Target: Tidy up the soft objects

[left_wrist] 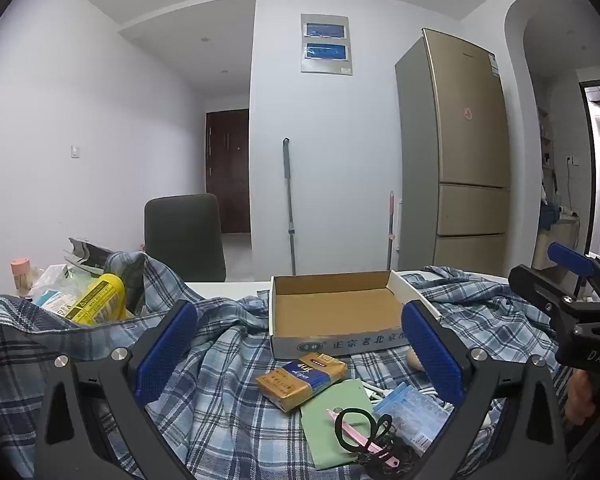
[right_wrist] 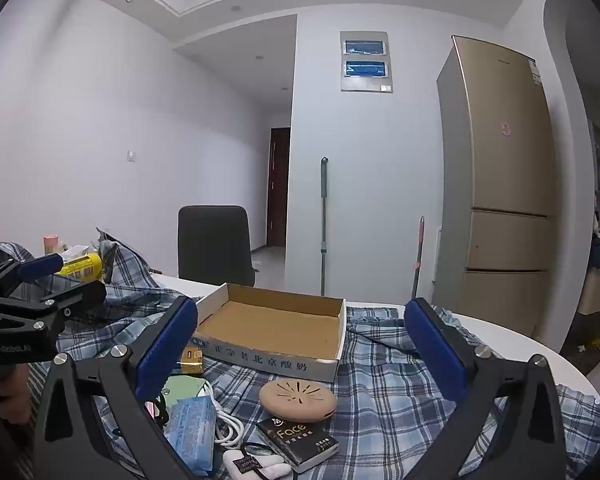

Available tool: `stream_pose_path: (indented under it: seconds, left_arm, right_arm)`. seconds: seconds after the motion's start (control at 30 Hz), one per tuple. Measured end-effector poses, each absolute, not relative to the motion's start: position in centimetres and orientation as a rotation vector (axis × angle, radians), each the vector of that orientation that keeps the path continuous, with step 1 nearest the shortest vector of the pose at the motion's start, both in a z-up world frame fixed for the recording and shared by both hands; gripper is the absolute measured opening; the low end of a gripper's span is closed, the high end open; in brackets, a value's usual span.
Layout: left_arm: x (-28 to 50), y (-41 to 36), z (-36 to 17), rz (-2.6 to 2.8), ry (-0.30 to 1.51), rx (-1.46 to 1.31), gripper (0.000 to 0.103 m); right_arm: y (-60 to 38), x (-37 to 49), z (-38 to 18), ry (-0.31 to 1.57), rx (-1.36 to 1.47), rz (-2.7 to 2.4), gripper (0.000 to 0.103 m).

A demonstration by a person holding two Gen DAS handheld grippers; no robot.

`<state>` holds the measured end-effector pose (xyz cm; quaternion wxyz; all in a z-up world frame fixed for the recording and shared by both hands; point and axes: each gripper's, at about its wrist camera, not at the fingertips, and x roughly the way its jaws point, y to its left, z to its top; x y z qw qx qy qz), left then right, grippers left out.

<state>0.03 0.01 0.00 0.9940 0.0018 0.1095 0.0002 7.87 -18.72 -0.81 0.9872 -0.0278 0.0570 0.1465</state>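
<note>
An empty cardboard box (left_wrist: 336,308) (right_wrist: 276,326) sits on a blue plaid cloth (left_wrist: 220,392) (right_wrist: 388,380) covering the table. In front of it lie a gold tissue pack (left_wrist: 302,379), a green card (left_wrist: 332,412), a black hair tie (left_wrist: 358,426), a blue wipes pack (left_wrist: 414,410) (right_wrist: 192,428), a tan round pad (right_wrist: 298,398), a black "Face" tissue pack (right_wrist: 298,442) and a white cable (right_wrist: 230,428). My left gripper (left_wrist: 300,348) is open above the gold pack. My right gripper (right_wrist: 300,344) is open above the tan pad. Both are empty.
A yellow can (left_wrist: 100,300) (right_wrist: 80,266), packets and a pink-lidded jar (left_wrist: 20,272) stand at the far left. A dark chair (left_wrist: 184,236) stands behind the table. A mop (left_wrist: 289,204) leans on the wall; a gold fridge (left_wrist: 460,152) stands at the right.
</note>
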Motion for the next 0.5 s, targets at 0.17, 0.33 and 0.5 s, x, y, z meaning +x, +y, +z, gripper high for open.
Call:
stream_pose_path:
  seconds: [0.17,0.33,0.5]
  left_arm:
    - [0.23,-0.17,-0.05,-0.004,0.220,0.006,0.103]
    - [0.02,0.00,-0.01,-0.002,0.210,-0.001,0.103]
    - [0.02,0.01,-0.01,-0.001,0.211,0.000,0.103]
  right_arm:
    - [-18.57,7.97,-0.87,0.139,-0.068,0.292,0.103]
    - [-18.77,7.59,-0.73,0.120,-0.067,0.294,0.103]
    - [-18.64,7.46,-0.80,0.121,-0.069,0.293,0.103]
